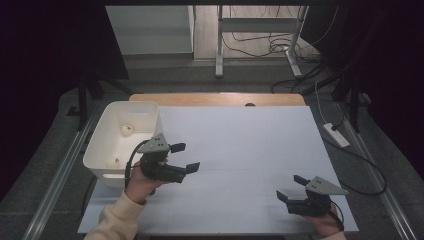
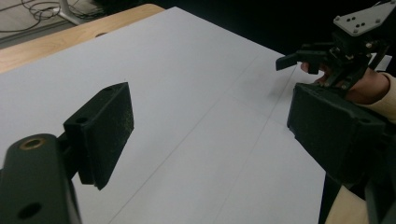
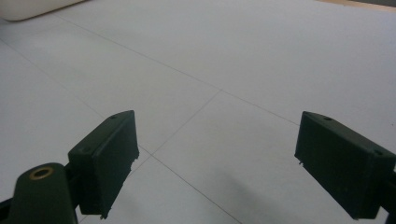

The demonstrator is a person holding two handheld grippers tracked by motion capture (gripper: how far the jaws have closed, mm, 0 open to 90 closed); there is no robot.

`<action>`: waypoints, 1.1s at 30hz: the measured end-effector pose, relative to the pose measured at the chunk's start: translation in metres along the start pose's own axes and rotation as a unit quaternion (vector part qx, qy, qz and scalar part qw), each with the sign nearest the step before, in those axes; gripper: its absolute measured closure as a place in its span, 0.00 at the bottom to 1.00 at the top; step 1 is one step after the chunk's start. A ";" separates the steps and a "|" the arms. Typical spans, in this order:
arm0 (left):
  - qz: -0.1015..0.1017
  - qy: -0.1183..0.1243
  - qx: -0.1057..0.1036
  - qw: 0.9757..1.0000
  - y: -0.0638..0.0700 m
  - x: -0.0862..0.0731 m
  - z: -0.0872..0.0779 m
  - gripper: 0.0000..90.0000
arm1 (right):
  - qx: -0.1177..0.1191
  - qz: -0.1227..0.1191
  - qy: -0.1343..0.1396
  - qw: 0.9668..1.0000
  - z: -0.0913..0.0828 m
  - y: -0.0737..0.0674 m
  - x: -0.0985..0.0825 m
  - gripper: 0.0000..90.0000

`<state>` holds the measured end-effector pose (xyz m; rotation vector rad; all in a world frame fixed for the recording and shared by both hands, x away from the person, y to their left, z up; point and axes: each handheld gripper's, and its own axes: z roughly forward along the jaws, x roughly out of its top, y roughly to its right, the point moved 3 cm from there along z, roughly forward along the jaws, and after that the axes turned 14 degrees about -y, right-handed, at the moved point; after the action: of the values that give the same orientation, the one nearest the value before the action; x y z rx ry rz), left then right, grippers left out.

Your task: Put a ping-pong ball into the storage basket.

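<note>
Where white sheets (image 1: 240,150) cover the wooden table (image 1: 215,99) — dim room — each hand-held gripper (image 1: 185,157) (image 1: 290,187) gapes empty.

— What covers the worktop (image 1: 240,145)?

— A white sheet, crossed by thin seam lines (image 3: 187,122). Along the far edge a strip of bare wood (image 1: 215,99) shows, with a small dark notch (image 1: 249,105) in it.

— And behind it?

— A pale metal table frame (image 1: 219,45) stands on the floor, with a tangle of dark cables (image 1: 272,46) lying between its legs. To its left is a white panel (image 1: 150,30).

— Anything at the right?

— A white power strip (image 1: 336,135) lies on the grey floor (image 1: 370,125) just beside the worktop, and a black cable (image 1: 372,172) loops near it.

— The left?

— A metal rail (image 1: 55,182) runs along the floor.
</note>
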<state>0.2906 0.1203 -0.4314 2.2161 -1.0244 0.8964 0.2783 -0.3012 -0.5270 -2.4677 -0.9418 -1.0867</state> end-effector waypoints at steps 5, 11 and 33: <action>-0.001 -0.004 -0.002 1.000 0.000 -0.009 0.004 0.18 | 0.000 0.000 0.000 1.000 0.000 0.000 0.000 0.15; 0.008 -0.008 -0.003 1.000 0.006 -0.018 0.009 0.18 | 0.000 0.001 0.001 1.000 0.000 0.000 0.000 0.15; -0.015 -0.045 -0.002 0.999 0.001 -0.080 0.031 0.19 | 0.002 0.000 0.001 1.000 0.000 -0.001 0.000 0.15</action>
<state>0.2615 0.1342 -0.5106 2.2814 -1.0292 0.7874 0.2779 -0.3006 -0.5272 -2.4631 -0.9428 -1.0853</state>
